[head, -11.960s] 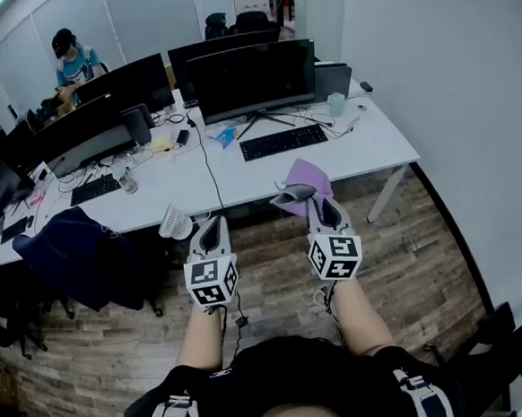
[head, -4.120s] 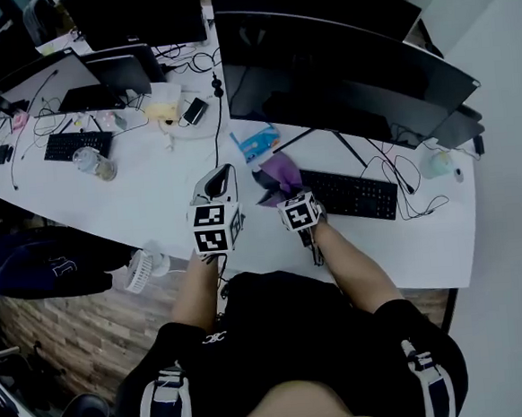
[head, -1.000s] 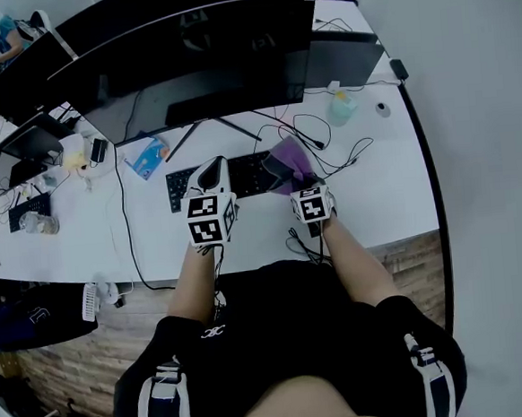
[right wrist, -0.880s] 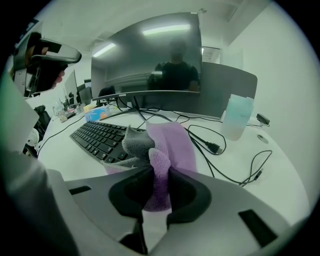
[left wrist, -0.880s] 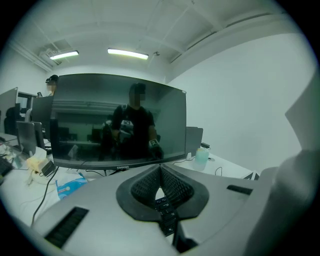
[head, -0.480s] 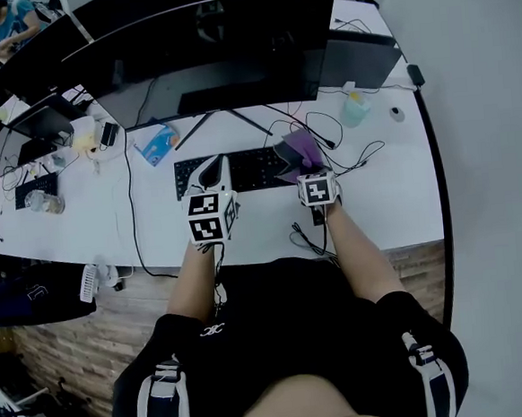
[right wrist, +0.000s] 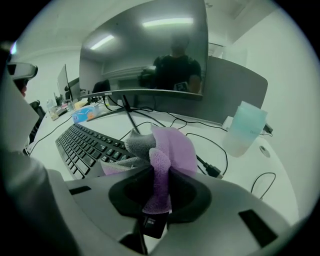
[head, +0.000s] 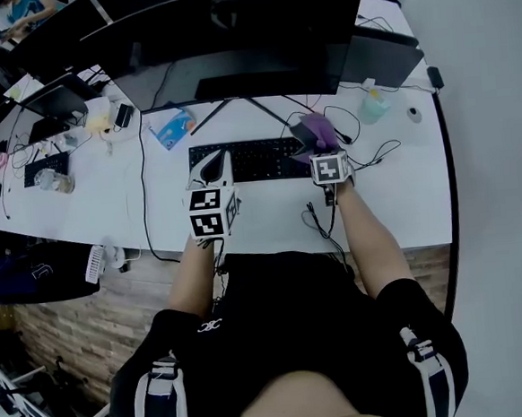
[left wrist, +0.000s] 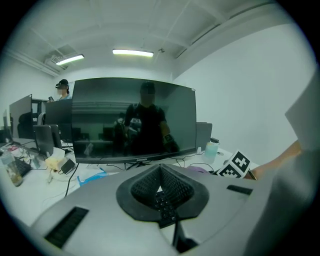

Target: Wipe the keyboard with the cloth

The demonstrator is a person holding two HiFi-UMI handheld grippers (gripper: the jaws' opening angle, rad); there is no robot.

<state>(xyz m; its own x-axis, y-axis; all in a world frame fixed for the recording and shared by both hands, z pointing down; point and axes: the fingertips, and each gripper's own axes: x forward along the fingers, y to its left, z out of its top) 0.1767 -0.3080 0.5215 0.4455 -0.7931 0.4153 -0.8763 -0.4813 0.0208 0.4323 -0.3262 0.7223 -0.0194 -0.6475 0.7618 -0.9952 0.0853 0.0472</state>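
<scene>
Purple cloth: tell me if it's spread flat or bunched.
Bunched: the purple cloth stands crumpled, pinched in the right gripper's jaws.

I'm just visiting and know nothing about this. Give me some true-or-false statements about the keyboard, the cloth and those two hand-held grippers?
1. The right hand-held gripper holds a purple cloth. True.
2. The left hand-held gripper holds a second cloth. False: it is empty, jaws together.
3. The keyboard is white. False: it is black.
4. A pale bottle stands to the right of the keyboard. True.
</scene>
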